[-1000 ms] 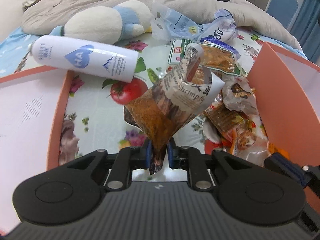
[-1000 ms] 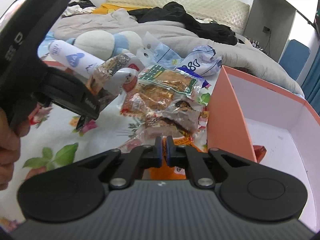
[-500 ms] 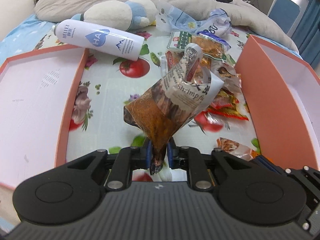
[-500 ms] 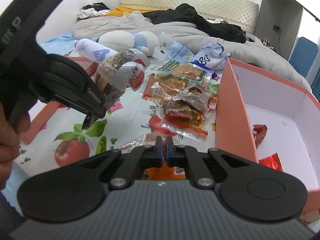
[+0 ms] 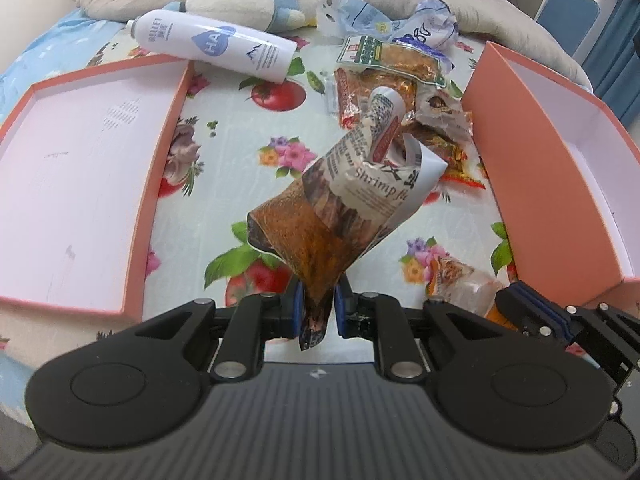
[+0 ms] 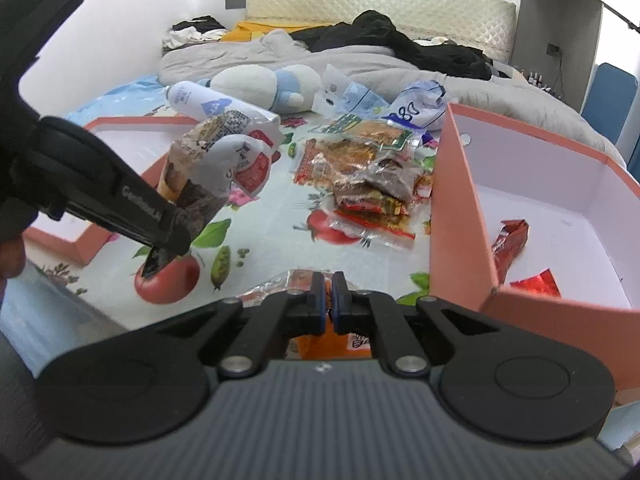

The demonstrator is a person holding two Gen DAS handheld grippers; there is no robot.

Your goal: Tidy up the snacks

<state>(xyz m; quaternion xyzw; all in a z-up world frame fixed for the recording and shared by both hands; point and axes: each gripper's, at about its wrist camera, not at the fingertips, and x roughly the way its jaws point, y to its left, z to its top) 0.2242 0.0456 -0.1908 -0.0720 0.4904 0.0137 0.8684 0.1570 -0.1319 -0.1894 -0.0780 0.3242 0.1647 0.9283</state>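
My left gripper (image 5: 316,304) is shut on the bottom corner of a shrimp snack bag (image 5: 352,208), brown with white print, which hangs above the floral sheet. The right wrist view shows the same bag (image 6: 212,168) at the left, in the left gripper (image 6: 168,236). My right gripper (image 6: 327,300) is shut on an orange and clear snack packet (image 6: 316,338); that packet (image 5: 460,284) also shows low on the right in the left wrist view. A pile of snack packets (image 5: 400,80) lies beside the orange box (image 5: 520,168), which holds red wrappers (image 6: 510,240).
A shallow orange lid (image 5: 80,180) with a white inside lies on the left. A white bottle (image 5: 216,46), a plush toy (image 5: 248,0) and crumpled blue bags (image 5: 432,28) lie behind the pile. A grey blanket (image 6: 360,64) lies behind them.
Both grippers have drawn back from the snack pile toward the near edge of the bed, each keeping its packet. The lid and box now show more fully.
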